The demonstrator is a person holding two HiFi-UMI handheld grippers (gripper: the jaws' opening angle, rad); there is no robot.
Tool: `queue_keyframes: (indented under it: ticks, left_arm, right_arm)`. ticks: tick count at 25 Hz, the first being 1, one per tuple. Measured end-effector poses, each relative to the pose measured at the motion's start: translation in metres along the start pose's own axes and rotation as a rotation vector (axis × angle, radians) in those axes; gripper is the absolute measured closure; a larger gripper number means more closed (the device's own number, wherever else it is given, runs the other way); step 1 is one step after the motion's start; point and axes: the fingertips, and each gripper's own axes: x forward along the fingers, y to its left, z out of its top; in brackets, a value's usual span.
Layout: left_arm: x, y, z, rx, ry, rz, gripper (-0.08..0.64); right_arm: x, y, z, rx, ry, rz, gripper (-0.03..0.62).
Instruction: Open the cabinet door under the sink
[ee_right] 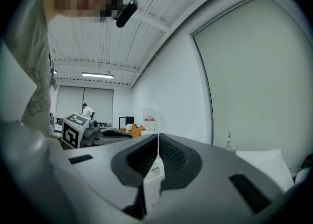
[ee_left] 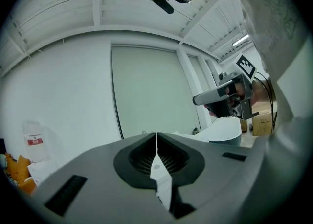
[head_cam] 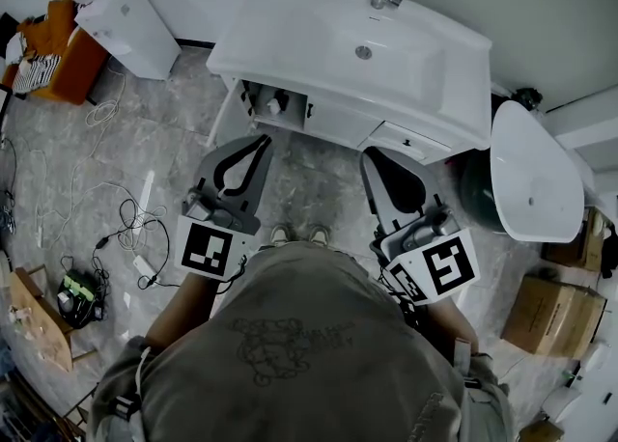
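Grey tiled floor (head_cam: 164, 131) under a white sink (head_cam: 290, 15).
Its cabinet door (head_cam: 228, 114) hangs open, pipes (head_cam: 273, 102) showing; left tool (head_cam: 262, 141) and right tool (head_cam: 371, 154) both closed, empty.

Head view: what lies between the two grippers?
In the head view, bare grey floor and the person's shoes lie between the left gripper and right gripper.

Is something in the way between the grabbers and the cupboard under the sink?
Nothing visible is. In the head view only floor shows between the cabinet and the left gripper and right gripper, both shut and empty.
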Motion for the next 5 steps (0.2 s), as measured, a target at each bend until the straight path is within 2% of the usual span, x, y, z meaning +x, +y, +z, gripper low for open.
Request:
queue_keyframes:
  ticks: [5]
  left_arm:
    - [0.0048,-0.0002,0.0014,-0.020,0.013,-0.006,0.538]
  right_arm:
    - [0.0021,-0.0034,-0.0028,0.001,0.005,0.001,0.563]
